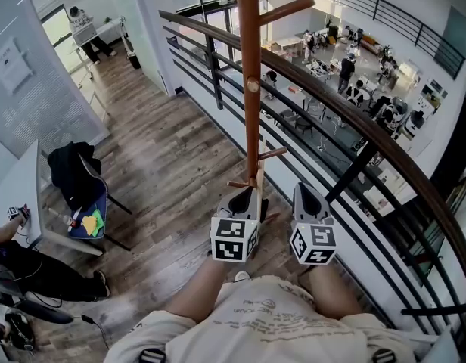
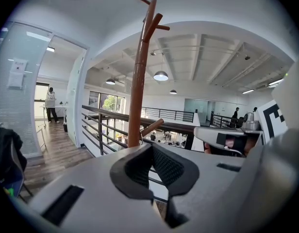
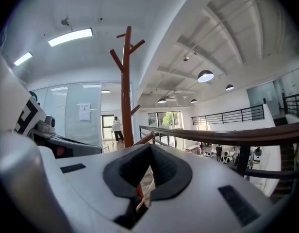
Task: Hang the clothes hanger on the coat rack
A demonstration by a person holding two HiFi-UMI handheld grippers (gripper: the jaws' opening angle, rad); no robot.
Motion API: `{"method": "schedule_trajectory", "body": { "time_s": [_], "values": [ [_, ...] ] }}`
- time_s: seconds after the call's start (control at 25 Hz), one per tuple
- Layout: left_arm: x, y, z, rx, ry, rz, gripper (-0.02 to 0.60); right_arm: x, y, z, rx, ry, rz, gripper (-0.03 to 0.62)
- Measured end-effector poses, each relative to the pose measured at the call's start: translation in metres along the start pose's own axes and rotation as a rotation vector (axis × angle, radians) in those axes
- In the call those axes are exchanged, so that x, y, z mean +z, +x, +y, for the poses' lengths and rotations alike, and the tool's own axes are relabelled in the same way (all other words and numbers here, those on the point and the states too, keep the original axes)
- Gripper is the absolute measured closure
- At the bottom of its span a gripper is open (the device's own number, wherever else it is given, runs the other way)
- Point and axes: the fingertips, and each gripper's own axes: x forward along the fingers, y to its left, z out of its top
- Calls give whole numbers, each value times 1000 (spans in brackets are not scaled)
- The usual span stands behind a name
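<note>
Hanger [image 1: 259, 181]: pale wood. The head view shows only a thin strip, just beside the coat rack [image 1: 250, 66] pole under a low peg, between both grippers. Can't tell if it's hooked. The right gripper view catches a pale sliver [image 3: 140, 204] in the slot below its pads; the left gripper view shows none.

Rack: round red-brown wood with angled pegs.

Left gripper [image 1: 244, 197]: ribbed dark pads together, nothing seen between. Right gripper [image 1: 307, 195]: pads together too.

Dark metal railing [image 1: 354, 108] behind, plank floor [image 1: 165, 165].
</note>
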Motion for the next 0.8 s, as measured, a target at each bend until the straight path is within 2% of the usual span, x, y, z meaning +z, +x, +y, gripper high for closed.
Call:
{"method": "schedule_trajectory", "body": {
  "time_s": [0.28, 0.8],
  "values": [
    [12, -3, 2, 5, -4, -25, 577, 1, 3, 7, 34, 7, 5, 592],
    [6, -5, 18, 23, -12, -14, 577, -9, 13, 23, 68, 11, 28, 592]
  ]
}}
